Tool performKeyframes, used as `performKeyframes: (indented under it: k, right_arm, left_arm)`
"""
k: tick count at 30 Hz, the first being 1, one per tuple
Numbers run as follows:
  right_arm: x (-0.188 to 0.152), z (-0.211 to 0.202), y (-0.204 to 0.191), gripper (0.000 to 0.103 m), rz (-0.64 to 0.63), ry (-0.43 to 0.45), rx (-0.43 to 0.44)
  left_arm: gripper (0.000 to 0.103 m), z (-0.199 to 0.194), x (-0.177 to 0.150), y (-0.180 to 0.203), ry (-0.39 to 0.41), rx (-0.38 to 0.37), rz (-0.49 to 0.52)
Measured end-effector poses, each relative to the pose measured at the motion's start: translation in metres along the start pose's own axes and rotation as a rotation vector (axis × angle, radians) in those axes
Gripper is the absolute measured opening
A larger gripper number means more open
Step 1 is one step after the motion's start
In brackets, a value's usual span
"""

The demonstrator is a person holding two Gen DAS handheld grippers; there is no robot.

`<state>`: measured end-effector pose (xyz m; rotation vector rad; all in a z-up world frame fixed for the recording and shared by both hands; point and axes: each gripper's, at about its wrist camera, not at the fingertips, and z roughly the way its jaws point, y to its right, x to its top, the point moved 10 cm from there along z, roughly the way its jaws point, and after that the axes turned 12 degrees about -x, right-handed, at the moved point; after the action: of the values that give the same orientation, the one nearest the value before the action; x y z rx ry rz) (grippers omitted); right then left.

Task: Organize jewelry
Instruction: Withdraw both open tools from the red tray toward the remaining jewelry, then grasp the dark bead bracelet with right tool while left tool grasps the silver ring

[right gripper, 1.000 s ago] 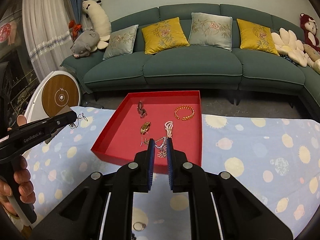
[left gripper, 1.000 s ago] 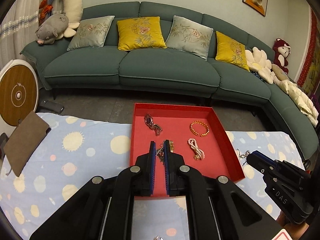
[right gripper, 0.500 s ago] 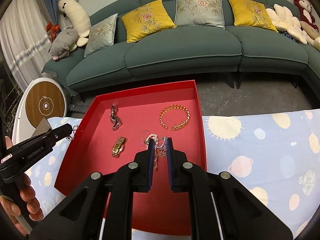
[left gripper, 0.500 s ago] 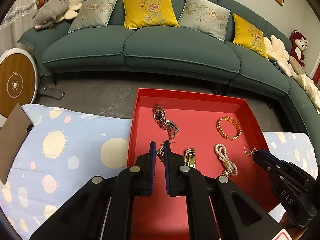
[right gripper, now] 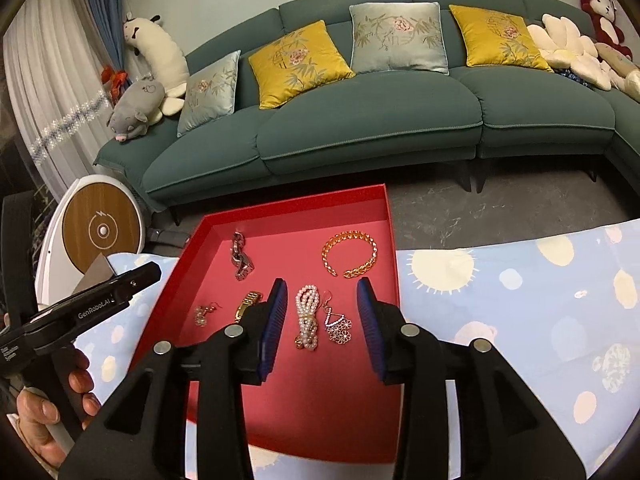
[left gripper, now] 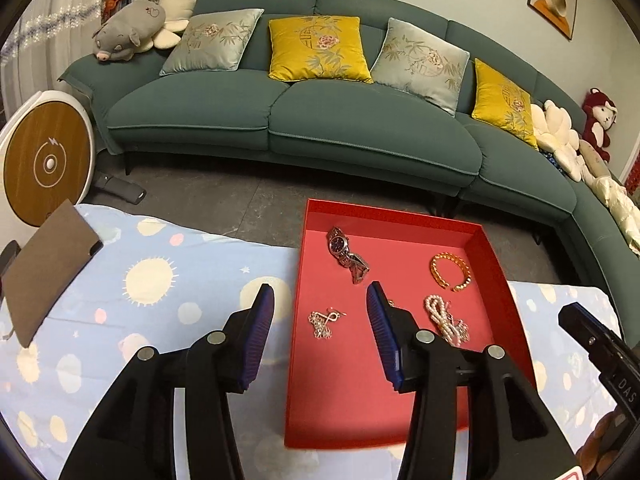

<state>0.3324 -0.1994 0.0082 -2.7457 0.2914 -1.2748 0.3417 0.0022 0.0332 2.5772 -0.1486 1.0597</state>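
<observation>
A red tray point(left gripper: 516, 300) point(right gripper: 188, 268) lies on the patterned blue cloth. In it are a silver watch point(left gripper: 347, 254) point(right gripper: 240, 258), a gold bangle point(left gripper: 450, 276) point(right gripper: 350, 254), a pearl bracelet point(left gripper: 442, 318) point(right gripper: 307, 320), a gold watch point(right gripper: 246, 306), a silver earring point(left gripper: 324, 322) point(right gripper: 204, 314) and a flower earring point(right gripper: 338, 326). My left gripper point(left gripper: 320, 300) is open above the silver earring. My right gripper point(right gripper: 322, 294) is open above the pearl bracelet and flower earring. Both are empty.
A green sofa point(left gripper: 320, 120) with cushions stands behind the table. A brown pad point(left gripper: 44, 268) lies at the cloth's left edge. A round white and wood device point(left gripper: 44, 160) stands on the floor at left. A small ring point(right gripper: 580, 293) lies on the cloth right of the tray.
Both grippers opened and let go of their earrings, which now lie in the tray. Both grippers pulled back a little.
</observation>
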Motion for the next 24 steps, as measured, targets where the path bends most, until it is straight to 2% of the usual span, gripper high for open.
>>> performKeyframes:
  k: [3, 6, 8, 12, 15, 18, 21, 24]
  right_arm:
    - [0.002, -0.043, 0.005, 0.036, -0.014, 0.033, 0.012]
    - [-0.008, -0.087, 0.009, 0.036, -0.042, 0.053, 0.008]
    - [-0.024, -0.11, 0.012, 0.042, -0.034, 0.035, 0.018]
    - [-0.071, -0.141, 0.013, 0.042, -0.056, -0.012, 0.009]
    - [-0.114, -0.152, 0.008, 0.042, -0.075, -0.061, 0.014]
    - [-0.154, -0.15, -0.002, 0.042, -0.071, -0.129, 0.04]
    - [-0.187, -0.142, -0.011, 0.042, -0.096, -0.186, 0.033]
    - [-0.206, -0.132, -0.019, 0.042, -0.139, -0.22, 0.032]
  left_arm:
    - [0.046, -0.038, -0.011, 0.009, 0.008, -0.013, 0.019]
    - [0.046, -0.07, -0.035, 0.013, -0.014, -0.007, 0.037]
    - [0.046, -0.083, -0.055, 0.013, -0.037, 0.003, 0.045]
    - [0.046, -0.097, -0.102, 0.01, -0.082, 0.028, 0.048]
    - [0.046, -0.097, -0.14, 0.009, -0.147, 0.016, 0.033]
    - [0.046, -0.096, -0.169, 0.008, -0.173, 0.003, 0.012]
    - [0.046, -0.09, -0.193, 0.017, -0.208, -0.014, 0.038]
    - [0.046, -0.079, -0.212, 0.034, -0.248, -0.04, 0.086]
